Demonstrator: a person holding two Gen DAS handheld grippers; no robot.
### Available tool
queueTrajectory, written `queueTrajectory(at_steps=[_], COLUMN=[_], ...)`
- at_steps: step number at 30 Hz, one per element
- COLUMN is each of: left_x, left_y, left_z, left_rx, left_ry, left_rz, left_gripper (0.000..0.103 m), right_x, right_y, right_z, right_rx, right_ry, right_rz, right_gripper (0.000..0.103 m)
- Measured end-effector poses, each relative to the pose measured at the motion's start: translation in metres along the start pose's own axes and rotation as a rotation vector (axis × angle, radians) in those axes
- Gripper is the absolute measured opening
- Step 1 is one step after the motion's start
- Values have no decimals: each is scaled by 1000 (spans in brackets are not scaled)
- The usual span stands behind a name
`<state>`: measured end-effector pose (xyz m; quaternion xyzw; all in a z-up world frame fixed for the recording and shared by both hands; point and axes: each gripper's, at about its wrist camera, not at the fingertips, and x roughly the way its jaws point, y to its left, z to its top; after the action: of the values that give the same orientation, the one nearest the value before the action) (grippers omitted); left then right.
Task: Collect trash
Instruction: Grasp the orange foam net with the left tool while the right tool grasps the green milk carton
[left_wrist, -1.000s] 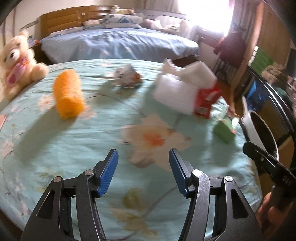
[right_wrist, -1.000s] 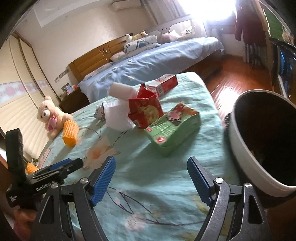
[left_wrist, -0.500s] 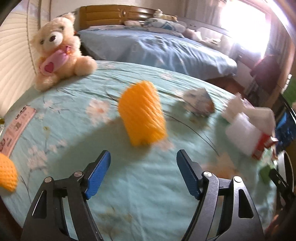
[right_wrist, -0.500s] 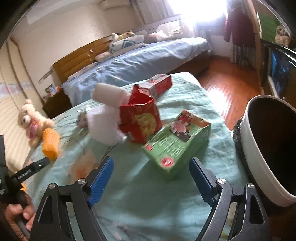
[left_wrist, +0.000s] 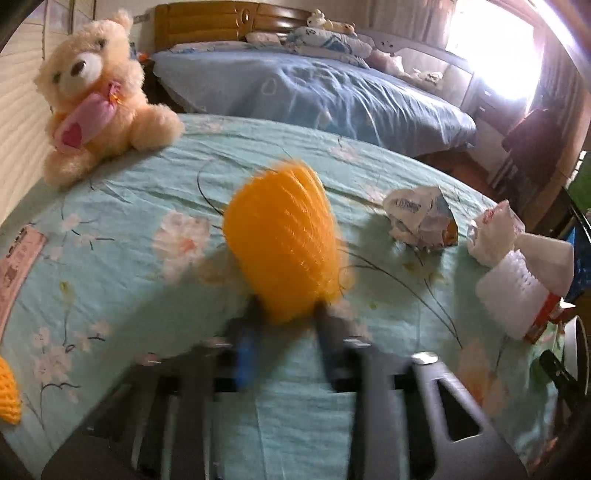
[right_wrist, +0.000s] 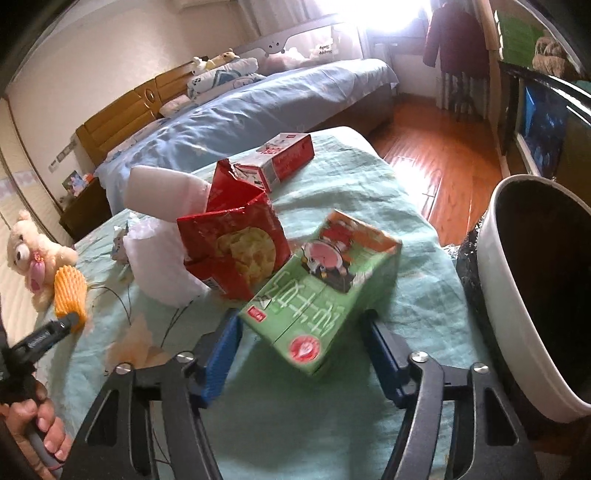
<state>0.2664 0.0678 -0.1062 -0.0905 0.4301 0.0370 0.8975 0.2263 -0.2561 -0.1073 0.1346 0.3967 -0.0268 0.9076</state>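
Note:
An orange foam net sleeve (left_wrist: 280, 240) lies on the teal flowered tablecloth (left_wrist: 110, 295). My left gripper (left_wrist: 288, 332), blurred, is closing, and its pads pinch the sleeve's near end. From the right wrist view the left gripper (right_wrist: 70, 321) meets the sleeve (right_wrist: 68, 288) at far left. A green drink carton (right_wrist: 325, 284) lies tilted between the fingers of my right gripper (right_wrist: 303, 323). Its jaws are closing, with the blue pads (right_wrist: 221, 354) beside the carton's sides and a thin gap on the right. A white bin (right_wrist: 491, 258) stands at the right.
More trash lies about: a crumpled wrapper (left_wrist: 421, 218), a torn red snack box (right_wrist: 232, 243), white foam (right_wrist: 159, 254), a red-and-white box (right_wrist: 284, 158) and another orange piece (left_wrist: 7, 395). A teddy bear (left_wrist: 88, 99) sits far left. A blue bed (left_wrist: 314, 96) stands behind.
My left gripper swung left to the orange sleeve and closed on its near end. My right gripper moved up to the green carton and its jaws narrowed around it.

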Motion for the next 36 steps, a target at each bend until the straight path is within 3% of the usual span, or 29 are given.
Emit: queueTrajectory(at_steps=[1,9,15,21,24,26,30,33,34,36], left_x=[0,-24,-49,-66,-70,-73,-78,-81,-83,-85], left_y=[1,-7,-36,-68,-77,-80,-85,-86,-87,-89], left_z=[-1,-25,-52,-76,-80,-82,-84,-86,-87,-88], left_rx=[-1,30,106,181,202,211,226,233,235,242], left_ry=[6,5,20,39,42,38,30,30,30,28], left_rz=[-11,-88,-169,-230,-244,-245,-243,-246,-248,-252], left_gripper=[8,6,6,6,6,6,6,6,6,6], right_x=[-2,-26,-52,-63,-56,-51,-46,-35,-31,-32], right_y=[0,-4,-5,-7,-11,-11,-9,-8,-8,-9], right_z=[-1,-15,-31,-39,-43,-42,-40,-34,-34,-35], right_rx=[-5,-41,-77,-101,-84,-64,-46,-58,-60,-75], right_ry=[-6,-26,-44,-39,14,40,29,34,40,37], right_rz=[2,84,164,179,170,155,131,84,80,75], right_gripper=[56,54,53,53,57,74,77,75,63,58])
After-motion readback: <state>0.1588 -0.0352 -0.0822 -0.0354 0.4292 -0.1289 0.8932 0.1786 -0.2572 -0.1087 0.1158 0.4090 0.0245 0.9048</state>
